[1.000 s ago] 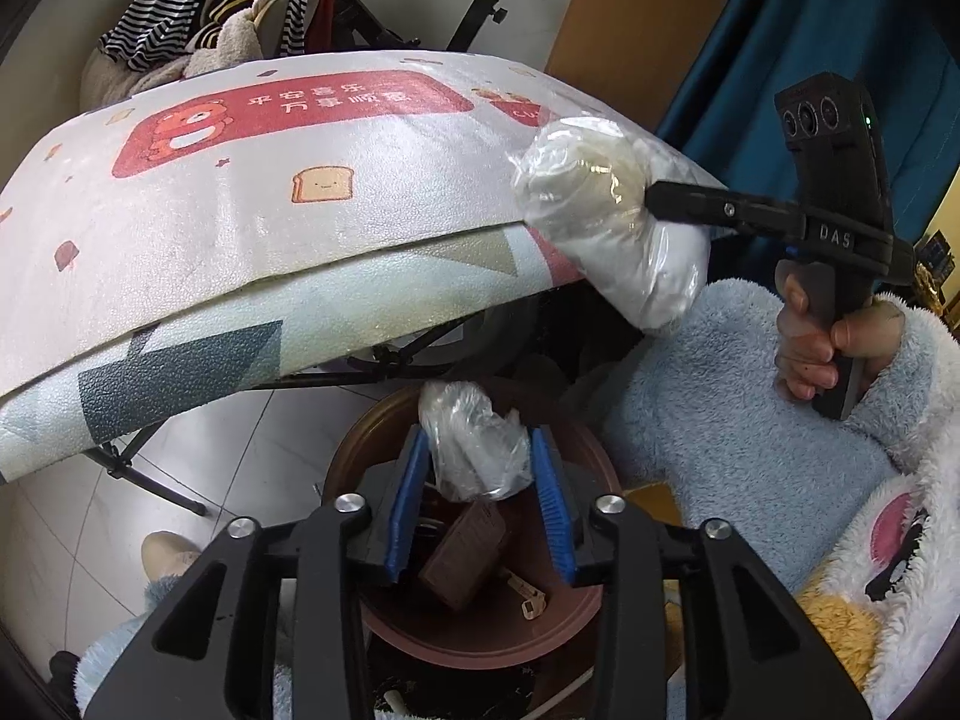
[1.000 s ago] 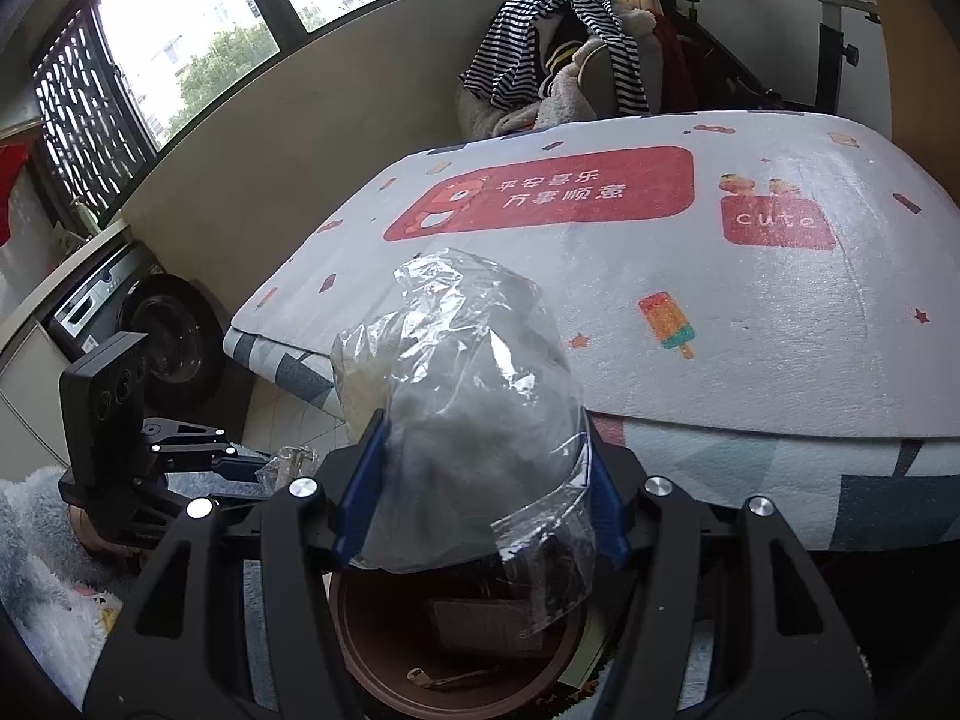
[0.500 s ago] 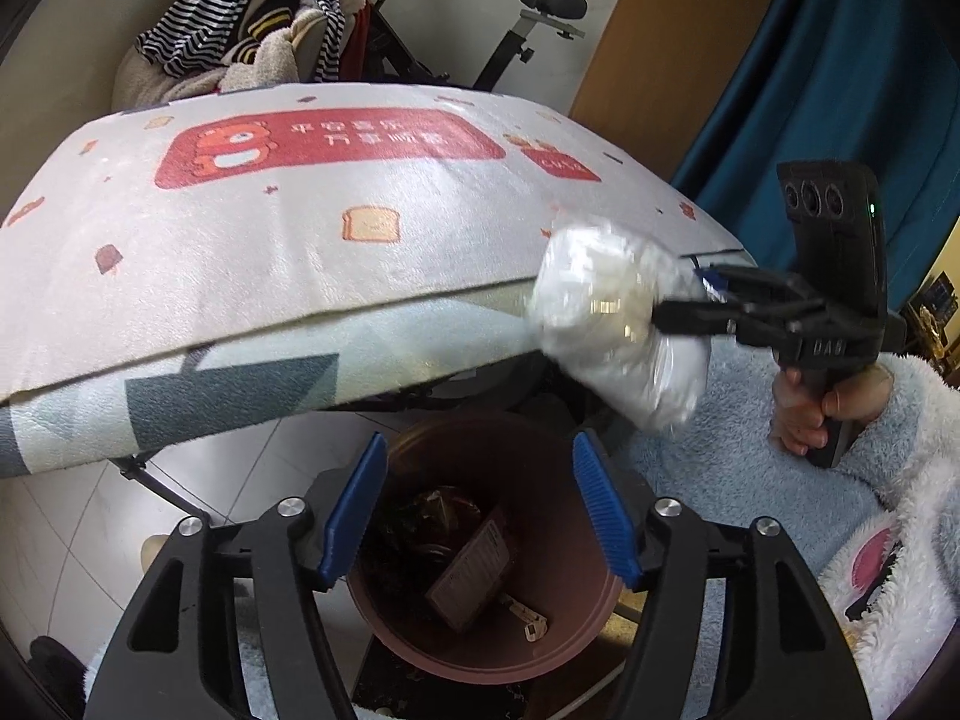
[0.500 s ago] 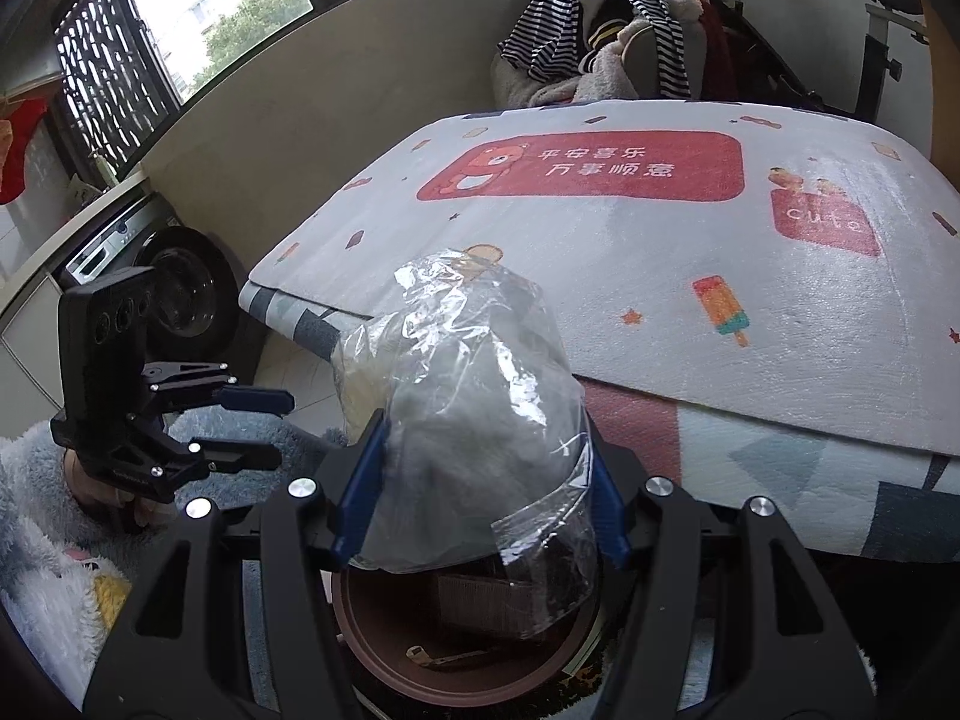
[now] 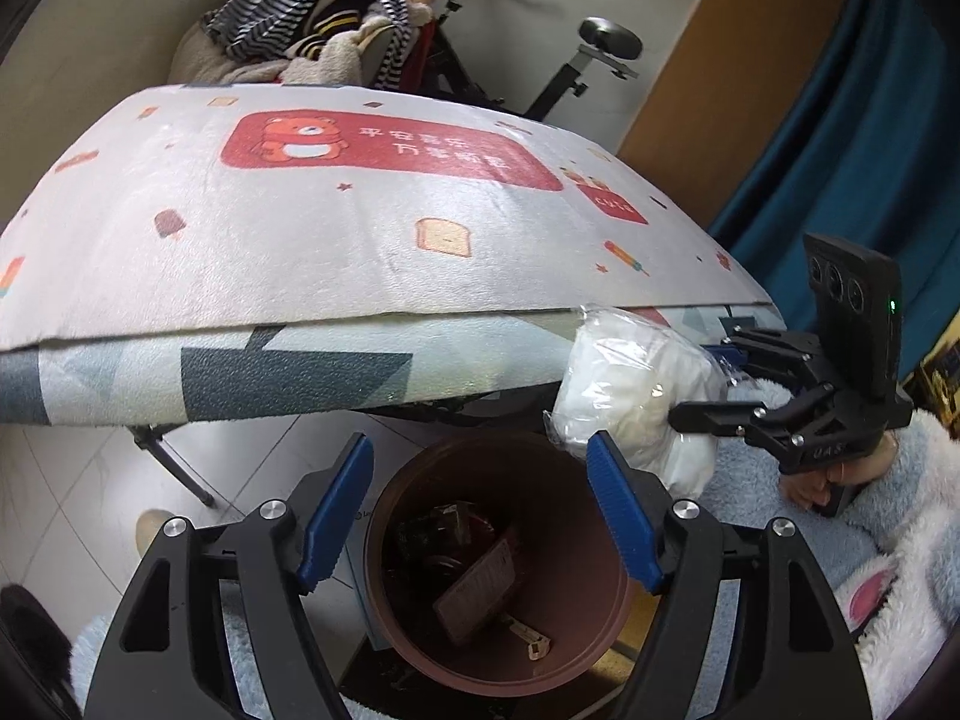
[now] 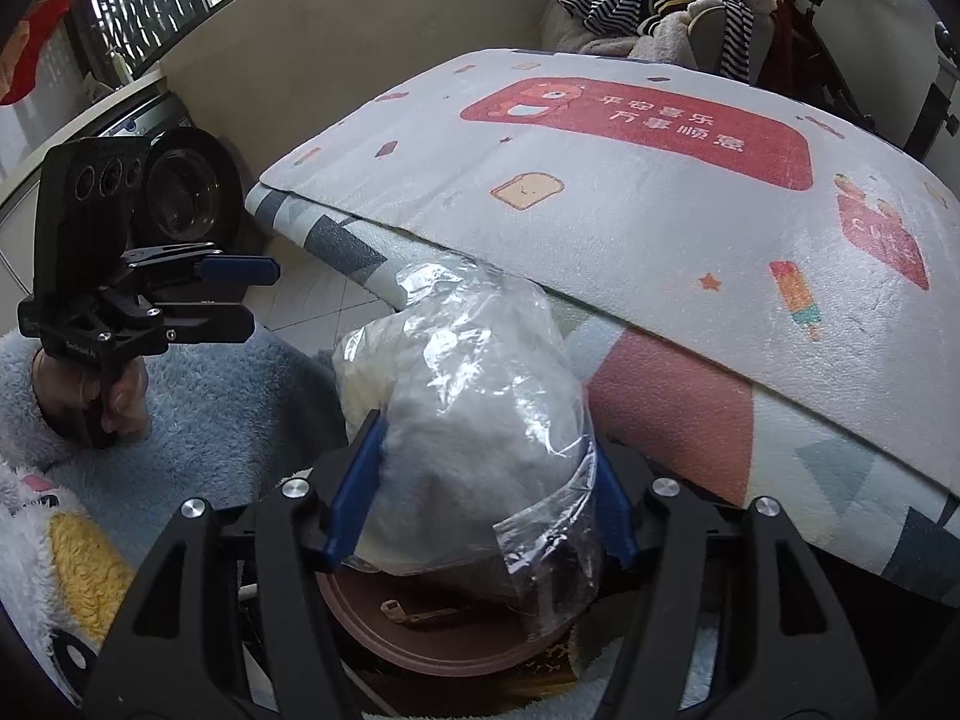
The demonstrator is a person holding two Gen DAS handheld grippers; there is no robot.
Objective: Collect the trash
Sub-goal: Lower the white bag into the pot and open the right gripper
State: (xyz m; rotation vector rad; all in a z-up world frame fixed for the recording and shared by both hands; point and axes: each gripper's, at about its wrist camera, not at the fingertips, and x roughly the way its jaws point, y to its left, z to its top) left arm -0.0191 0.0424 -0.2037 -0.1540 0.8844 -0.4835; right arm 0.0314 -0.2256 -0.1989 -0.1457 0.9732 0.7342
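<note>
While the right gripper [image 6: 477,486] clamps a stuffed plastic bag [image 6: 474,420], the left gripper [image 5: 480,510], just widened, gapes empty over the brown bin [image 5: 498,570] of scraps below.

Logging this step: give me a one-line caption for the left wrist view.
Left gripper open and empty above the brown bin, right gripper bringing the plastic-wrapped white bundle over.

Two wrist views, angled down, close — shared brown bin [image 5: 498,570], patterned table [image 6: 660,210].
</note>
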